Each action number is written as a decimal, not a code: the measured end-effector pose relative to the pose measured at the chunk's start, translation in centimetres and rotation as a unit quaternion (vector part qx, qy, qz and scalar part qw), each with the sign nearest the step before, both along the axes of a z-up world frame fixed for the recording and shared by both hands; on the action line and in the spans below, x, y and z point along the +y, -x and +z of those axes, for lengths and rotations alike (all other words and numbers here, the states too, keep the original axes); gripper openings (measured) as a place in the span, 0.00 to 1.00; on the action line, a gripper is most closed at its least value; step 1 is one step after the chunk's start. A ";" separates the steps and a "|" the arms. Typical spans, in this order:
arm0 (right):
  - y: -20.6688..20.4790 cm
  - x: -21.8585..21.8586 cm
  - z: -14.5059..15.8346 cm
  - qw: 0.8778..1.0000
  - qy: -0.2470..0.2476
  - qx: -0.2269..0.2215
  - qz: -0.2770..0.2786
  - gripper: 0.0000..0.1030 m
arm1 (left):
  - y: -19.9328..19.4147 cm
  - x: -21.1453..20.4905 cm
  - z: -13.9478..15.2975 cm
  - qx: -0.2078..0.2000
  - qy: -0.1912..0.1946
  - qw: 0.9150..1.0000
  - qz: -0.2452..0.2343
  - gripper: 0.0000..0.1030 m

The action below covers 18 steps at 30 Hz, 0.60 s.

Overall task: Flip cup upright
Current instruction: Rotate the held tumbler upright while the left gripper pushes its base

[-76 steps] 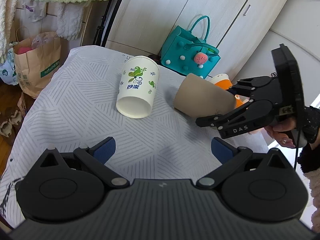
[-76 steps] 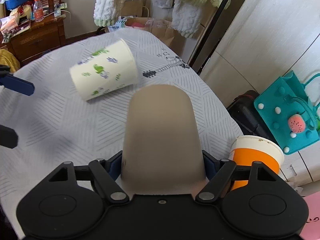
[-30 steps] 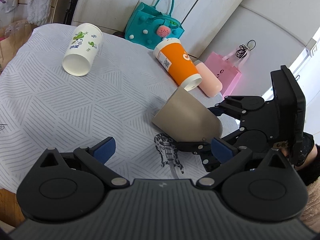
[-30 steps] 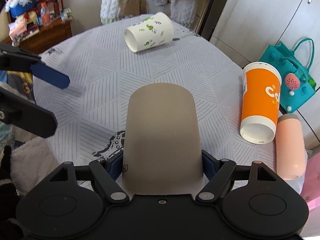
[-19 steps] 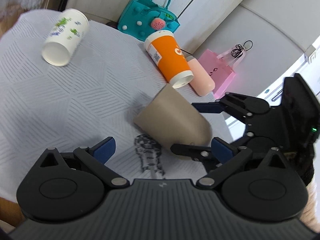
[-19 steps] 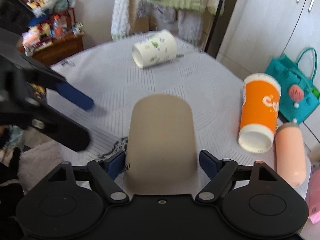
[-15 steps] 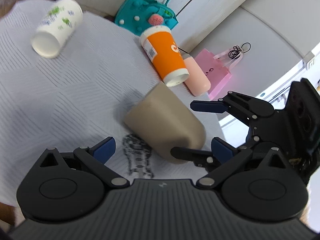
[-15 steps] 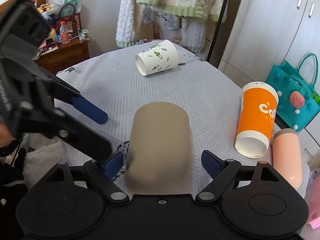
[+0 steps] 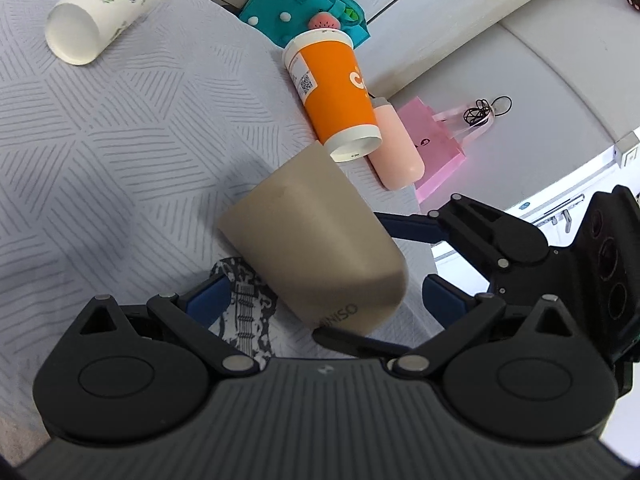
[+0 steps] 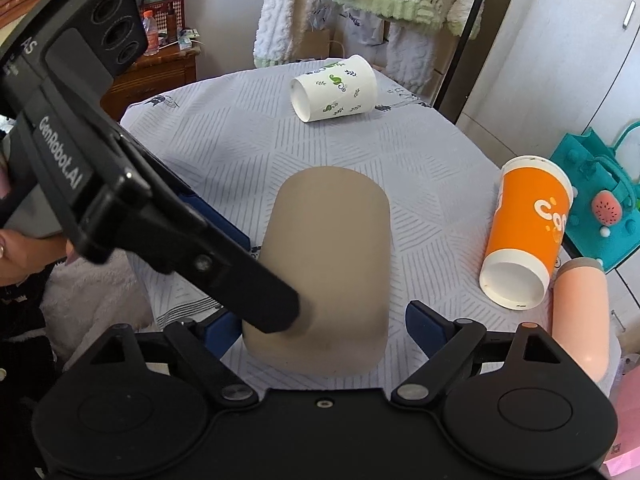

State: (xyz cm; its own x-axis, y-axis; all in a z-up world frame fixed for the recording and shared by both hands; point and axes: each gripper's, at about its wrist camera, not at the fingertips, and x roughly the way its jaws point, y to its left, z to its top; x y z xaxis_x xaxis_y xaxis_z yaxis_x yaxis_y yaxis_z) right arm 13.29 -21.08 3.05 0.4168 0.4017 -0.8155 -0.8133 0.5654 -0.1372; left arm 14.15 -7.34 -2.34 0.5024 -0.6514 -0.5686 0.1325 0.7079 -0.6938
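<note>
A plain beige cup [image 9: 316,248] lies on its side near the table's front edge, base towards both cameras. In the right wrist view the beige cup [image 10: 328,268] lies between my right gripper's [image 10: 324,328] spread fingers, which stand apart from its sides. My left gripper [image 9: 324,300] is open too, its fingers on either side of the cup's base end. One left finger [image 10: 224,276] crosses in front of the cup in the right wrist view. The right gripper's fingers [image 9: 412,224] show behind the cup in the left wrist view.
A white cup with green print [image 9: 100,12] lies at the far side of the grey patterned tablecloth [image 9: 120,128]. An orange cup [image 9: 336,96] and a peach bottle [image 9: 396,148] lie near the right edge. A teal bag [image 10: 600,196] stands beyond the table.
My right gripper carried the beige cup to the near edge, then opened and let it go on the cloth. My left gripper moved in around the cup's base end.
</note>
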 end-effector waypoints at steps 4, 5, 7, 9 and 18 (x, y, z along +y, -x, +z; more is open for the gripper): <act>-0.5 -0.2 -0.4 1.000 -0.008 0.008 -0.001 0.89 | -0.7 -0.7 -0.5 0.010 0.002 1.000 -0.006 1.00; -0.6 -0.2 -0.5 1.000 -0.010 0.010 -0.001 0.89 | -0.8 -0.7 -0.6 0.012 0.004 1.000 -0.005 1.00; -0.8 -0.5 -0.7 1.000 -0.015 0.013 -0.001 0.89 | -0.9 -0.7 -0.6 0.011 0.007 1.000 0.000 1.00; -1.0 -0.5 -0.8 1.000 -0.019 0.017 -0.003 0.89 | -1.0 -0.7 -0.7 0.007 0.005 1.000 0.007 1.00; -1.5 -0.5 -0.9 0.999 -0.024 0.024 -0.003 0.90 | -1.1 -0.8 -0.7 -0.012 0.002 1.000 0.027 0.98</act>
State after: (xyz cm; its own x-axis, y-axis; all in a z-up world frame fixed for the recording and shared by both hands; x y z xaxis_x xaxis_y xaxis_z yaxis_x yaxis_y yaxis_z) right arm 14.78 -21.56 2.12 0.3810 0.4373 -0.8146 -0.8143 0.5760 -0.0717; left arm 15.24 -8.17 -3.08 0.5504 -0.6253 -0.5531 0.1112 0.7115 -0.6938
